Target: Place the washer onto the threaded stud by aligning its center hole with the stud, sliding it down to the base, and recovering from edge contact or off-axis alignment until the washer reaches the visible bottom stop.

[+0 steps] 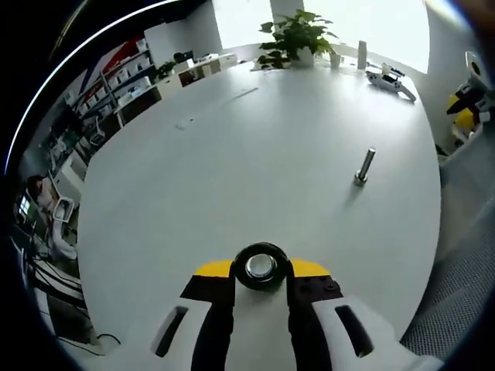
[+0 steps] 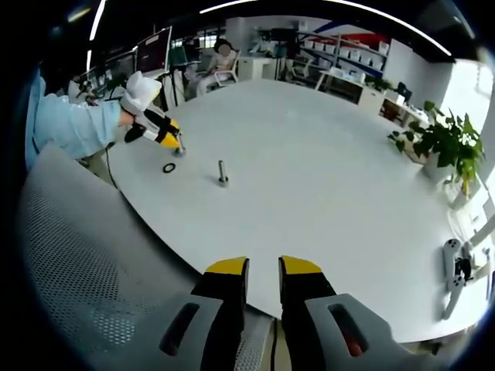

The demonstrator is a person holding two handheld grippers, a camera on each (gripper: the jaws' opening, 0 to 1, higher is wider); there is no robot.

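One washer (image 1: 261, 267) lies ungrasped between parted left gripper (image 1: 261, 272) jaws; stud (image 1: 364, 166) beyond awaits. Right gripper (image 2: 263, 267) jaws slightly parted, holding nothing.

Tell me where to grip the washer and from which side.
Grip the washer across its outer rim, coming from above with the left gripper, whose jaws already flank it. It lies flat on the table, and rim contact probably keeps the hole clear for the stud.

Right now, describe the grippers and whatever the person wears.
Both the left gripper and the right gripper have white bodies with dark slots, black jaws and yellow tips. In the right gripper view, the person holding the left gripper wears a light blue sleeve and a white glove.
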